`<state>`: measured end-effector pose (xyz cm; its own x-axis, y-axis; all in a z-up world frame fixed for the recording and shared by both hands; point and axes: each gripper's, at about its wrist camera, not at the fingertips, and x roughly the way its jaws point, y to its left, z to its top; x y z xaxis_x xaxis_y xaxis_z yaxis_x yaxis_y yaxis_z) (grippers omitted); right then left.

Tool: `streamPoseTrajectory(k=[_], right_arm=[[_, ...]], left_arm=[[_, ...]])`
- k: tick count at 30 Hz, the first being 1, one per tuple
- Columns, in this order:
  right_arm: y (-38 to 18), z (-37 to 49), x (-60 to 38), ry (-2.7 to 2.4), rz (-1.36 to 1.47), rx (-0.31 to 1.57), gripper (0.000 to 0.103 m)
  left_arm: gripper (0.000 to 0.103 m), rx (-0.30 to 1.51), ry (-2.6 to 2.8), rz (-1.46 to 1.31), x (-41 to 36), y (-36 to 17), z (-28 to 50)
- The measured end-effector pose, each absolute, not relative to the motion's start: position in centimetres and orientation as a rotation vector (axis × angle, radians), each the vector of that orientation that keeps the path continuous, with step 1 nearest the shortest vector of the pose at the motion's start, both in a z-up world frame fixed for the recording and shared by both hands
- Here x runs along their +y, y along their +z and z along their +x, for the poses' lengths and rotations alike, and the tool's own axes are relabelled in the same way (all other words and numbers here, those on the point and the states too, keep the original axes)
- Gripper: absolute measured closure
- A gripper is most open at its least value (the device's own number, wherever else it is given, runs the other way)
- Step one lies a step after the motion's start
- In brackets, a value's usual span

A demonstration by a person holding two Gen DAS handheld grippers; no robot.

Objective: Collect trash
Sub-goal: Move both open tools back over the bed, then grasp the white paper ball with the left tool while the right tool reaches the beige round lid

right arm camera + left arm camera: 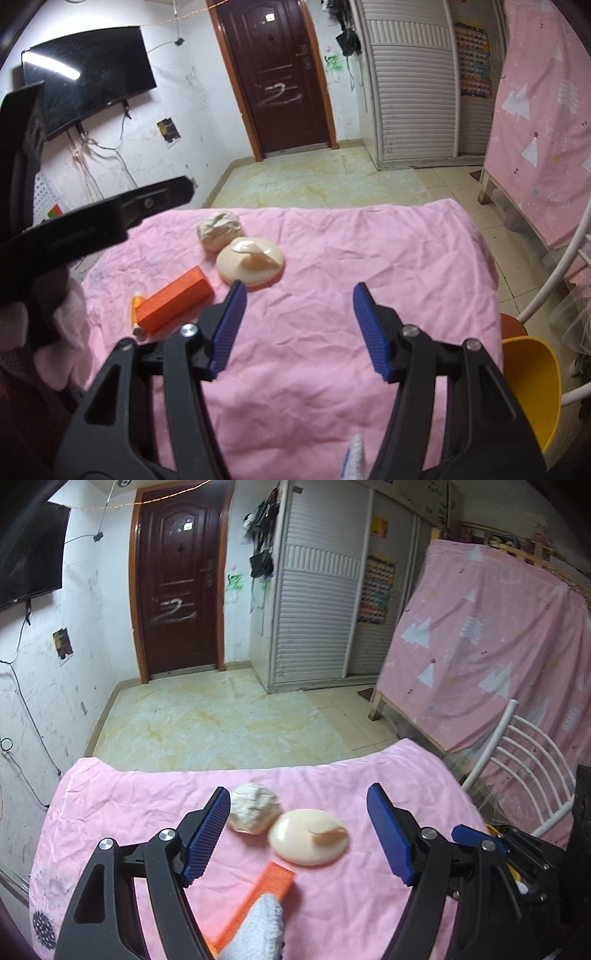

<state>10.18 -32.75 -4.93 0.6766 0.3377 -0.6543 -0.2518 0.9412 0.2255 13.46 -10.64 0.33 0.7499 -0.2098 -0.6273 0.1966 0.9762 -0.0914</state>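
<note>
A: While both grippers hang empty, fingers wide, where's the trash?
B: Paper wad [254, 813] at 11 o'clock of left gripper [299, 834], touching cream lid [309, 836] on desk [332, 295]. Approach step. Next: advance left, straddle wad, close. Right gripper [299, 325] idle.

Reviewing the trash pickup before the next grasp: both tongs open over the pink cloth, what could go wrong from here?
1. The crumpled paper ball appears to touch the cream dome-shaped piece; the open left tongs span both, so closing may nudge one away.
2. The orange block and the small tube beside it lie near the cloth's left edge; a bump might push them off.
</note>
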Motion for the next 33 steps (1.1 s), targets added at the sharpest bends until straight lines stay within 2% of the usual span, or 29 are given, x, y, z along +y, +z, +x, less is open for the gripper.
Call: streamPoseTrajectory(k=[12, 16, 21, 23, 28, 33], right_arm=[[-5.5, 13.5, -28.1, 0.391, 0.042, 0.808, 0.045], [-6.0, 14.5, -27.1, 0.402, 0.025, 0.828, 0.035], [-6.7, 15.7, -26.1, 0.416, 0.002, 0.855, 0.035], [-7.0, 16.1, -25.8, 0.419, -0.008, 0.865, 0.035], [-7.5, 17.1, -24.8, 0.426, -0.020, 0.885, 0.033], [-7.7, 18.1, -24.1, 0.429, -0.038, 0.897, 0.032]], left_arm=[[0.036, 0.782, -0.204, -0.009, -8.4, -2.2, 18.4], [0.036, 0.823, -0.199, -0.013, -8.1, -3.7, 20.0], [0.036, 0.866, -0.196, -0.015, -7.9, -5.4, 21.3], [0.040, 0.876, -0.197, -0.013, -7.9, -5.9, 21.7], [0.058, 0.899, -0.210, -0.021, -7.7, -6.7, 22.1], [0.063, 0.903, -0.228, -0.020, -7.9, -7.0, 22.2]])
